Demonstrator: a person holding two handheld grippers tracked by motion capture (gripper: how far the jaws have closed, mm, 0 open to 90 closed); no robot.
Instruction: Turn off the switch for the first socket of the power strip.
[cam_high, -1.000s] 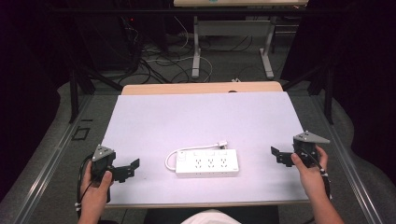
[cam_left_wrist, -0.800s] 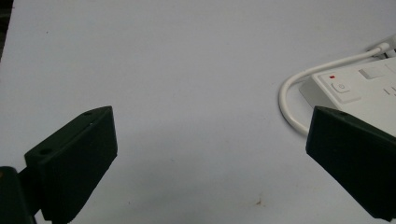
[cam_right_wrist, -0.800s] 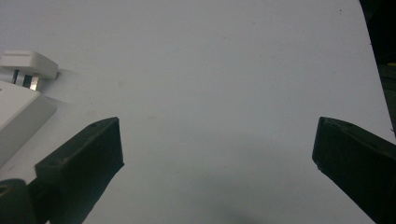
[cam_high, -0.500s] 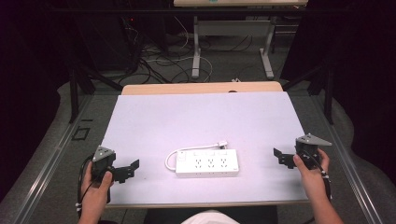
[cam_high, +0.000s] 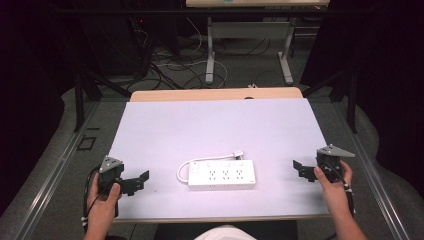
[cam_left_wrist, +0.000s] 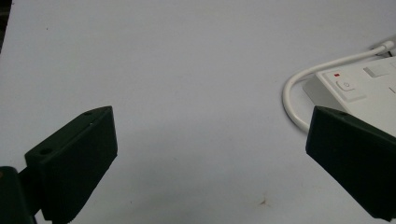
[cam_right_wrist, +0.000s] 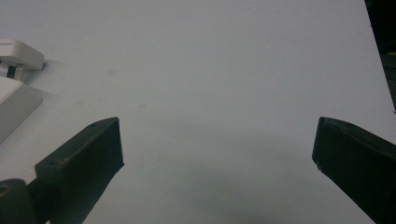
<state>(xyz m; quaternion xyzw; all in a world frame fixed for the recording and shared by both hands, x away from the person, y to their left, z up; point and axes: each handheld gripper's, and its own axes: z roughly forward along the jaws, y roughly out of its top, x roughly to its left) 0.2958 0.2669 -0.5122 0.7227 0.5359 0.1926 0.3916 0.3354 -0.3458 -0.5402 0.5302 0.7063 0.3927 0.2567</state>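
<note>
High view: white power strip (cam_high: 222, 175) lying flat near the front edge of the pale table (cam_high: 215, 125), roughly midway between both grippers, long side running across. White cord (cam_high: 200, 162) looping out from its left end, curving back along the far side and ending in a plug (cam_high: 238, 154) just behind the strip. Left gripper (cam_high: 140, 179) held in the left hand (cam_high: 102, 200) at the table's front left corner, jaws pointing right toward the strip, well apart from it. Right gripper (cam_high: 298, 170) held in the right hand (cam_high: 332, 181) near the front right edge, grey plate on top, jaws pointing left toward the strip, also apart from it. Wooden tabletop edge (cam_high: 215, 94) beyond the pale surface, desk legs and tangled cables on the floor farther back. Left gripper view: jaws spread wide, nothing between them but bare table (cam_left_wrist: 187, 84). Strip's end (cam_left_wrist: 359, 91) at the right, with a rocker switch (cam_left_wrist: 348, 87) and a small red mark beside it, partly behind the right-hand jaw; cord (cam_left_wrist: 299, 88) bending round just beside that end. Right gripper view: jaws likewise wide open, gripping nothing, bare table (cam_right_wrist: 224, 79) ahead. At the far left, corner of the strip (cam_right_wrist: 11, 105) and the plug (cam_right_wrist: 18, 56) just past it, both clear of the jaws.
</note>
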